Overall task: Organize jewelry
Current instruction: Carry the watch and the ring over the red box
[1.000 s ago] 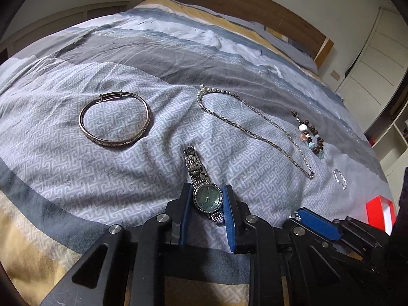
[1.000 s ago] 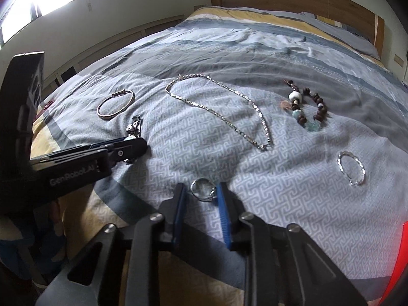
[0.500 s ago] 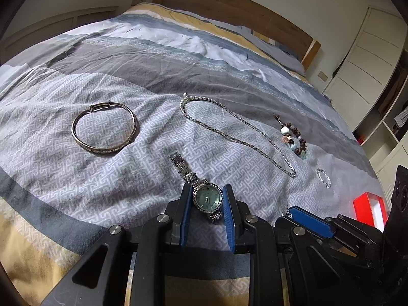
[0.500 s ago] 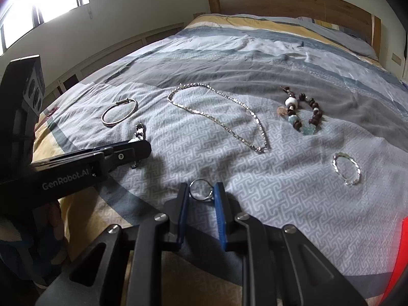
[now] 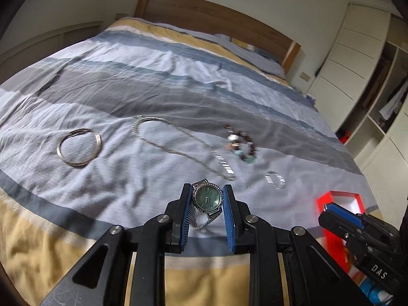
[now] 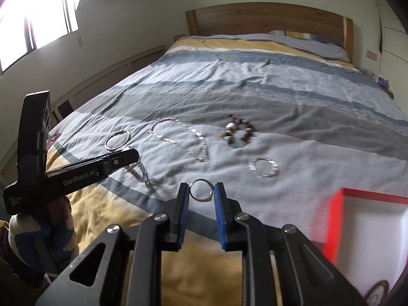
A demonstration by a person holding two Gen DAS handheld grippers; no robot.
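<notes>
The left gripper [image 5: 207,200] is closed on a watch [image 5: 207,199], its blue pads pressing the sides of the green-faced case; the metal strap hangs loose below, clear of the bed [image 5: 153,81]. In the right wrist view that strap [image 6: 142,173] dangles under the left gripper's tip above the duvet. The right gripper [image 6: 201,191] is clamped on a ring [image 6: 201,190], a thin silver band held upright between its pads, also off the bed. On the patterned grey part of the duvet lie the remaining pieces: a bangle [image 5: 78,146] to the left, a long chain necklace [image 5: 178,148] in the middle, a beaded bracelet [image 5: 241,144] with brown and pale stones to the right of the necklace, and a small silver bracelet [image 5: 275,179] nearer the gripper, well apart from the bangle. All four lie flat, none touching another, though the necklace's near end comes close to the beaded bracelet. A red box [image 6: 367,227] with a white inside stands open at the lower right, near the edge of the bed; a dark rounded object shows at its bottom corner, too cut off to identify. From the left wrist view, the right gripper's black body crosses in front of that box. A wooden headboard [image 6: 267,17] stands at the far end of the bed.
</notes>
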